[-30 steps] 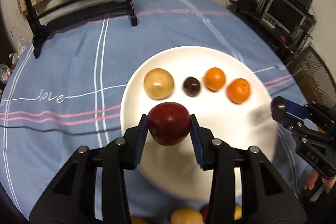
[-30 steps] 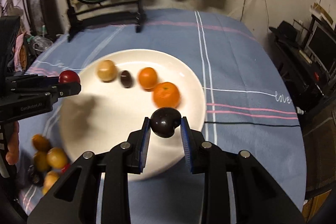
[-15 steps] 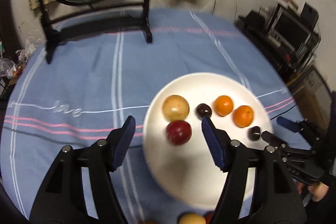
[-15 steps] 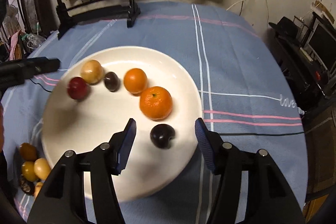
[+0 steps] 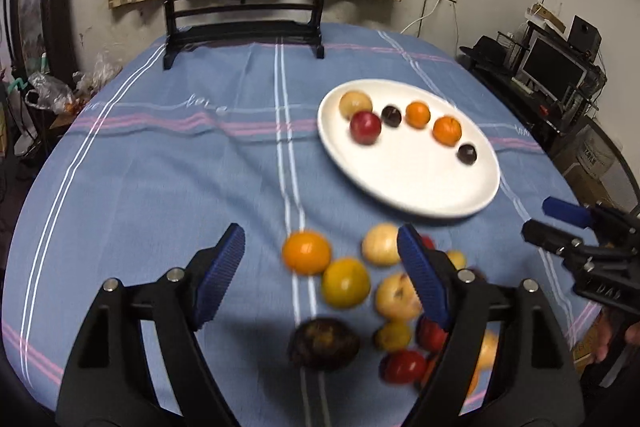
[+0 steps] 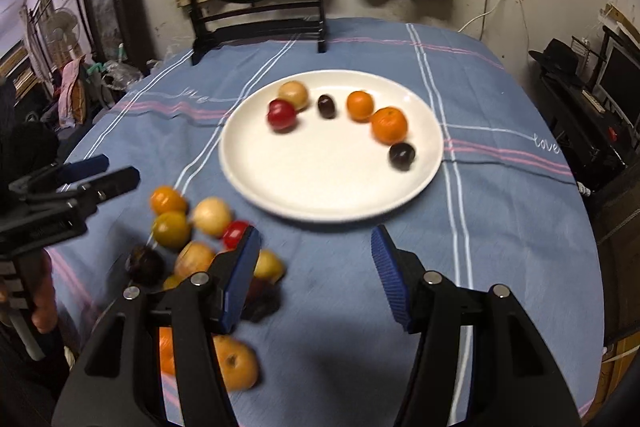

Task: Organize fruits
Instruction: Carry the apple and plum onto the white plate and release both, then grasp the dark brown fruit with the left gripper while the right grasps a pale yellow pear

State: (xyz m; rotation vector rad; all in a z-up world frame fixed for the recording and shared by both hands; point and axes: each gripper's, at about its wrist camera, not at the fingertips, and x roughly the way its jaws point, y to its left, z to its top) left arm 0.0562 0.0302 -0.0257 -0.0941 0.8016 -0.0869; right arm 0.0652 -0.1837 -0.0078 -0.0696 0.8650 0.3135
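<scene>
Your left tool, empty with jaws opening, hangs right over the loose fruit pile; your right tool, released and empty, sits beside it.

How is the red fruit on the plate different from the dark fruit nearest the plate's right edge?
The red fruit is bright red and larger; the dark fruit is near-black and smaller. The red fruit sits at the left end of the row, touching or almost touching the yellow fruit; the dark fruit ends the row on the right, by an orange. Both are round and rest on the white plate.
</scene>
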